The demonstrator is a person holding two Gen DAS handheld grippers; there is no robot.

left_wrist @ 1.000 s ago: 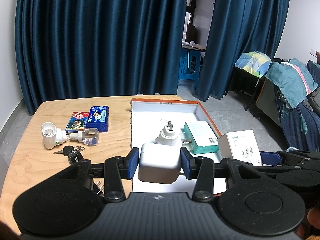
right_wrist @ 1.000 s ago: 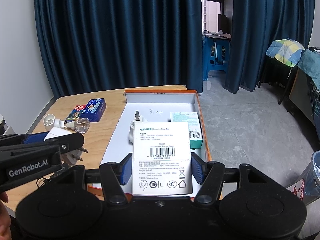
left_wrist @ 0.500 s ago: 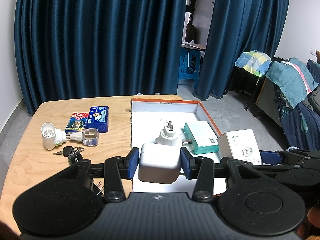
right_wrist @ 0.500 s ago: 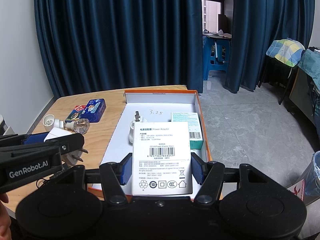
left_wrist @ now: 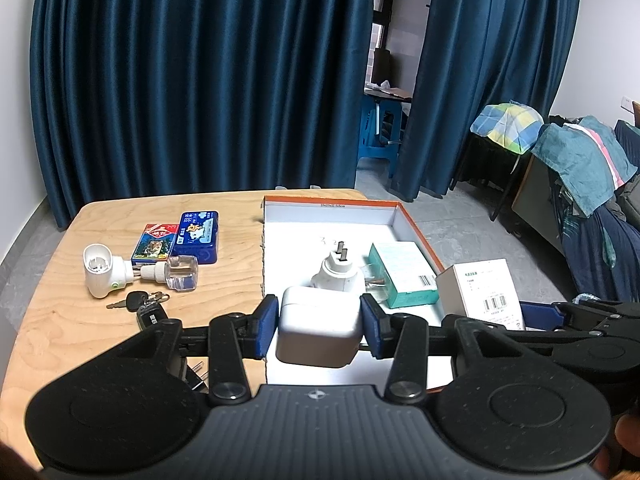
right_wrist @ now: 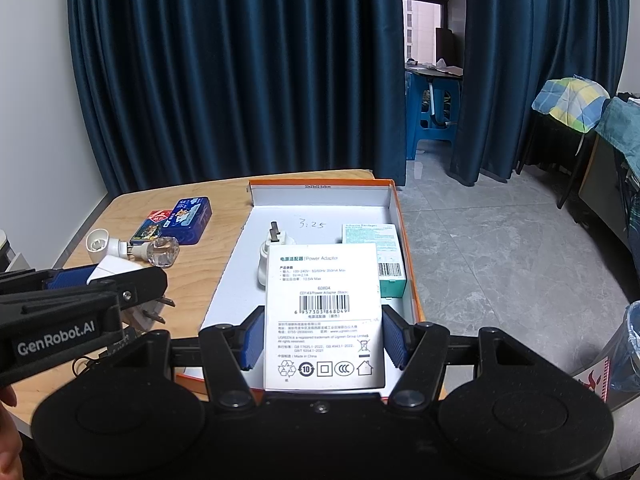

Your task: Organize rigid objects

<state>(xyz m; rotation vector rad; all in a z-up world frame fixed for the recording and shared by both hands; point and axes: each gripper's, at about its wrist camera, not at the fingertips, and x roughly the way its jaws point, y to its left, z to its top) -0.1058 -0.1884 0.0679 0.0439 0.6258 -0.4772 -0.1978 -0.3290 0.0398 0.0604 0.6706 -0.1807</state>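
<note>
- Nothing has shifted since the earlier frames: both tools hold their loads in the same spots above the orange-rimmed box (left_wrist: 420, 236).
- Left tool (left_wrist: 319, 326) has its blue pads pressed on the two sides of a white charger block (left_wrist: 318, 330), held over the near left corner of the box.
- Right tool (right_wrist: 323, 338) grips a white power adapter carton (right_wrist: 323, 312) by its side edges, label facing up, above the near half of the box; the left wrist view shows the same carton just past the box's right wall.
- Inside the box, a white plug adapter (left_wrist: 336, 276) stands with its prongs up, roughly mid-floor.
- A teal bandage carton (left_wrist: 402, 274) lies flat against the box's right wall, just beside the plug adapter.
- Left of the box on the wooden tabletop (left_wrist: 60, 320), a white plug-in vaporiser with a clear bottle (left_wrist: 140, 274) lies on its side.
- Beyond it, a deck of cards (left_wrist: 154, 242) and a blue tin (left_wrist: 196, 232) lie side by side, touching.
- A bunch of keys with a fob (left_wrist: 142, 306) rests nearer, well apart from the box.
</note>
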